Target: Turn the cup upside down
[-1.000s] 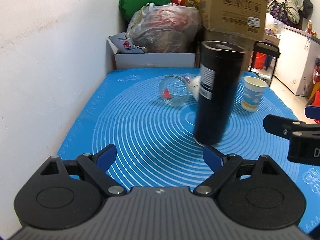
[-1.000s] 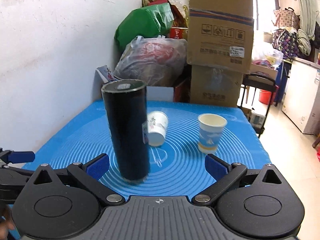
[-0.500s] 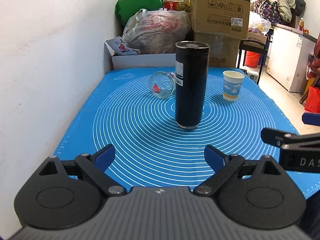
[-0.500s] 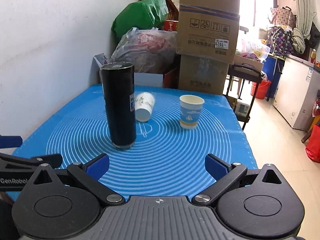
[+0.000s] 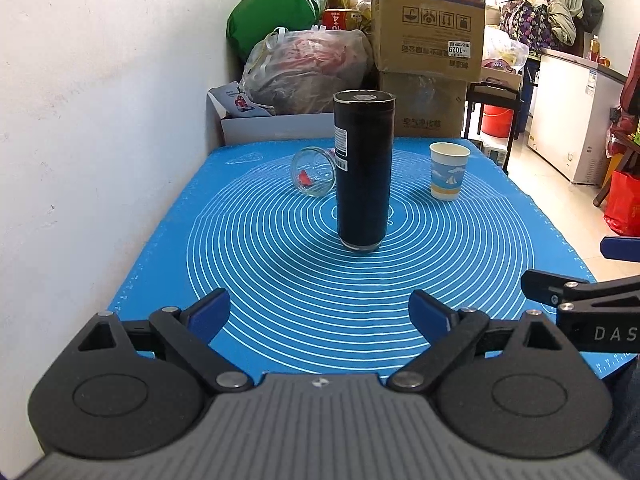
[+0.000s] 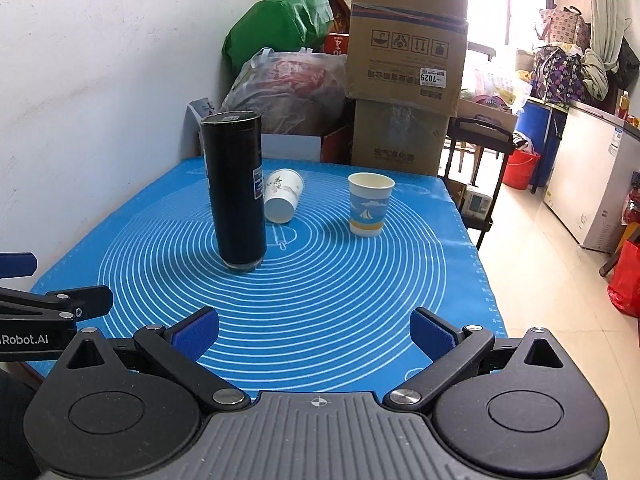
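Note:
A tall black tumbler [image 5: 363, 172] stands on end, flat closed end up, near the middle of the blue mat [image 5: 280, 280]; it also shows in the right wrist view [image 6: 236, 192]. My left gripper [image 5: 320, 316] is open and empty, well back from it at the mat's near edge. My right gripper [image 6: 314, 330] is open and empty, also at the near edge. A paper cup with a sailboat print [image 5: 448, 171] [image 6: 369, 204] stands upright to the right of the tumbler.
A clear glass [image 5: 314, 174] lies on its side behind the tumbler on the left. A white paper cup [image 6: 282, 196] lies on its side beside it. A white wall runs along the left. Bags and cardboard boxes [image 5: 428, 36] are stacked behind the table.
Both grippers have pulled back from the tumbler towards the near edge of the mat. The tumbler stands where it was, now farther away in both views.

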Action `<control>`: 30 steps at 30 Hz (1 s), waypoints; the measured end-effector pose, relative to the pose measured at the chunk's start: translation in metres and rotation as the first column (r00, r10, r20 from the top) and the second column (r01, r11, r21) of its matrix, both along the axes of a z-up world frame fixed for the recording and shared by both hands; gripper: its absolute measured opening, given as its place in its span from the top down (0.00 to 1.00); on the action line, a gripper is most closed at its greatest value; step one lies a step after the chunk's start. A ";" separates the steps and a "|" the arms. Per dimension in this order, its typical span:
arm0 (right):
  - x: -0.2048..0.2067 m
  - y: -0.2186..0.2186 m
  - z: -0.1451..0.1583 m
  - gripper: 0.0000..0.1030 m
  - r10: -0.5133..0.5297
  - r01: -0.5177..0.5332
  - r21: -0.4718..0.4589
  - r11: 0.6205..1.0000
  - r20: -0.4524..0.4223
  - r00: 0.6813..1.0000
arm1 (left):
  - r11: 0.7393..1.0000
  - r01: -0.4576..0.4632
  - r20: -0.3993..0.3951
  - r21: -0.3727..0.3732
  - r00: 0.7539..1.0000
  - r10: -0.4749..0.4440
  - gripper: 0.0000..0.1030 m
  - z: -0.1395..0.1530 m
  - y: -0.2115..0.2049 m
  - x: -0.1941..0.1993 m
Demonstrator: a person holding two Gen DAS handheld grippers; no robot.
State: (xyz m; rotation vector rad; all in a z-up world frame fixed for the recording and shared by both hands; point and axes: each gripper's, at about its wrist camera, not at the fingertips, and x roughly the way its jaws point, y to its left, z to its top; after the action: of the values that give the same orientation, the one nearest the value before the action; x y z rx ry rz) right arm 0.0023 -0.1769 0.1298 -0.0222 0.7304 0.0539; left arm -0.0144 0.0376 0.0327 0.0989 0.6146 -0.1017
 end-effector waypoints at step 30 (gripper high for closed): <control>-0.013 -0.013 0.001 0.00 -0.013 0.013 0.022 1.000 0.004 1.000 | 1.000 0.007 0.005 0.016 1.000 -0.007 0.08 0.002 -0.011 -0.010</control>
State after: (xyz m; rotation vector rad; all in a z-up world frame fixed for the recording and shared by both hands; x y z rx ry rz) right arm -0.0104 -0.1895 0.1309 0.0035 0.7256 0.0491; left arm -0.0245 0.0265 0.0347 0.1170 0.6102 -0.1035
